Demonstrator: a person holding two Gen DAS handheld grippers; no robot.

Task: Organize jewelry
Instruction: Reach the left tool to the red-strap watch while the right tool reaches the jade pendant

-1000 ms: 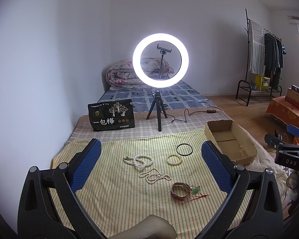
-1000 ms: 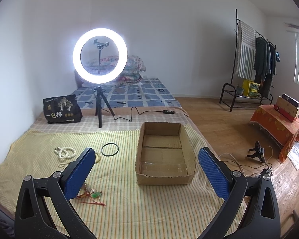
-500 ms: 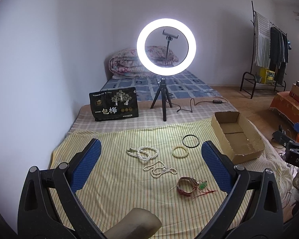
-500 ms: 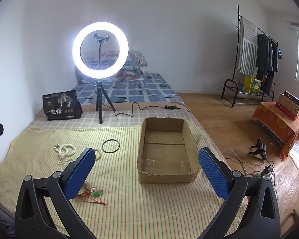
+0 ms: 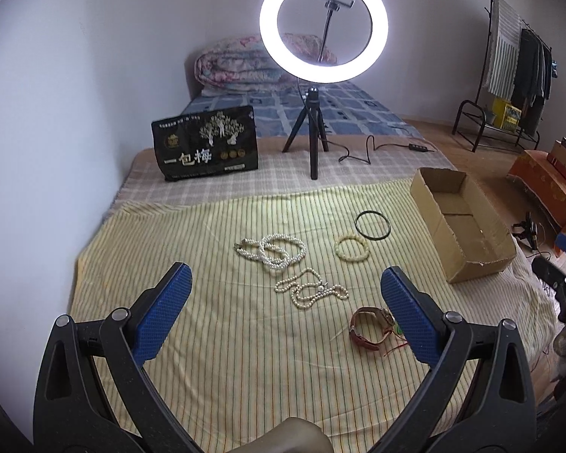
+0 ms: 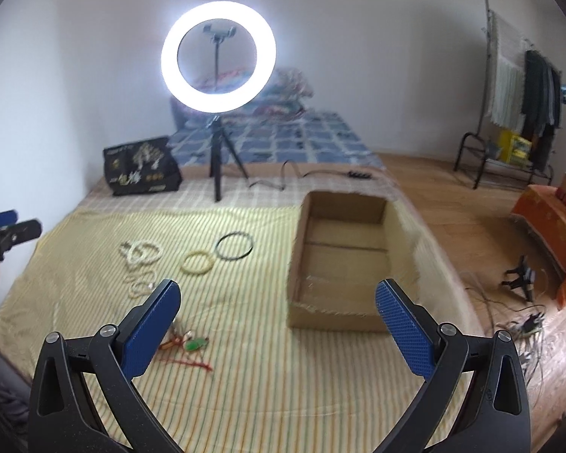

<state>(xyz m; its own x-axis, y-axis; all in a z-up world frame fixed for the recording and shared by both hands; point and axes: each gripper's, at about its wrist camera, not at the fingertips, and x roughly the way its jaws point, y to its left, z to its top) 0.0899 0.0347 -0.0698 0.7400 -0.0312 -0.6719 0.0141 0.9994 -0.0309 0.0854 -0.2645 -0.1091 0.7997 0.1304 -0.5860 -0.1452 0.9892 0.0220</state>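
Jewelry lies on the yellow striped cloth: a coiled pearl necklace, a thin pearl strand, a pale bead bracelet, a black ring and a brown watch with red cord. An open cardboard box stands to the right. My left gripper is open and empty above the near cloth, the thin strand between its fingers. My right gripper is open and empty, in front of the box; the black ring and bead bracelet lie left of it.
A lit ring light on a tripod stands behind the cloth, its cable trailing right. A black printed bag leans at the back left. A wall runs along the left. Floor, clothes rack and an orange-covered table lie right.
Both grippers have moved forward and tilted down toward the cloth. The jewelry sits higher and larger in the left view. The right view has swung a little left and is blurred.
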